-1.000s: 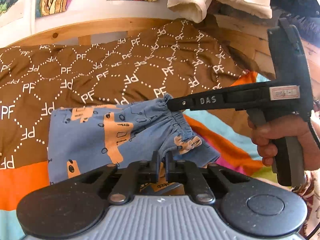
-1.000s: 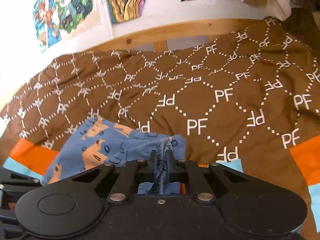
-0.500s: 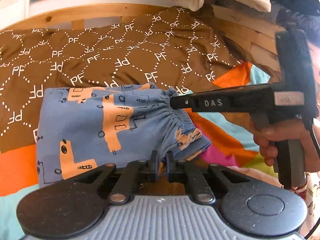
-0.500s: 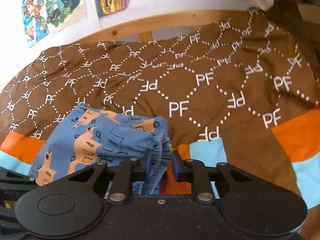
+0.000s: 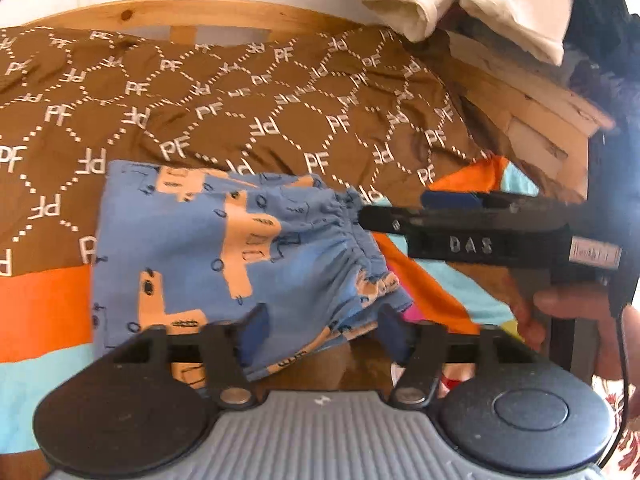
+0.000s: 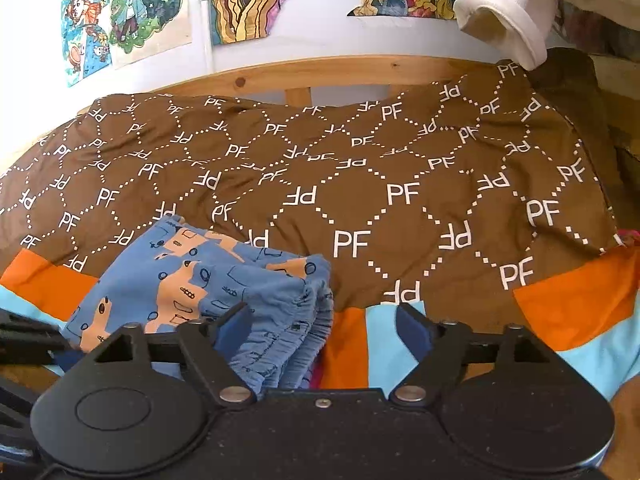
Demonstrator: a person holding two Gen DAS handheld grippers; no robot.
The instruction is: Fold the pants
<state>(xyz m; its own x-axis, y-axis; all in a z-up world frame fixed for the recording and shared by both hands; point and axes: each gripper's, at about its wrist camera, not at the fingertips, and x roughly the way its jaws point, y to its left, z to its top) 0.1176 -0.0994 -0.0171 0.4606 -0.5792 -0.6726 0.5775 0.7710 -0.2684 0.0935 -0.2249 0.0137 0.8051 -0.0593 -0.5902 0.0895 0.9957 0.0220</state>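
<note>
Both tongs are opening: left tongs (image 5: 318, 330) and right tongs (image 6: 324, 328) straddle the pants (image 5: 224, 256), waistband nearest, long axis along the bed's (image 6: 400, 200) near edge.

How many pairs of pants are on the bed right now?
1. The blue pants lie folded on the near part of the bedspread, just ahead of both claws. More garments could lie outside the views.
</note>
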